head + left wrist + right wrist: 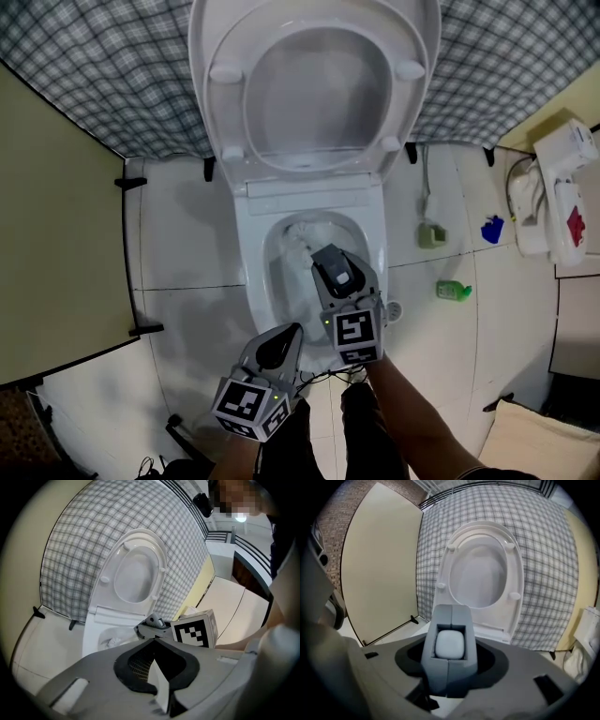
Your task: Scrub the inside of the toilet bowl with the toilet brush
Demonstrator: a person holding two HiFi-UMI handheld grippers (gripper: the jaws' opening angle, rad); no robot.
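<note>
Pale floor tiles (187, 234) ring a white ceramic toilet bowl (258, 255). Over it the right hand-held gripper (325, 253) clamps a white plastic toilet brush (449, 644). The left hand-held gripper (292, 331), before the bowl's front, is closed, empty.

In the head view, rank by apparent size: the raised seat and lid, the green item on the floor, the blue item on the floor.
1. Largest by far: raised seat and lid.
2-3. The green item and blue item are both small and look about alike, so they are not ranked.
</note>
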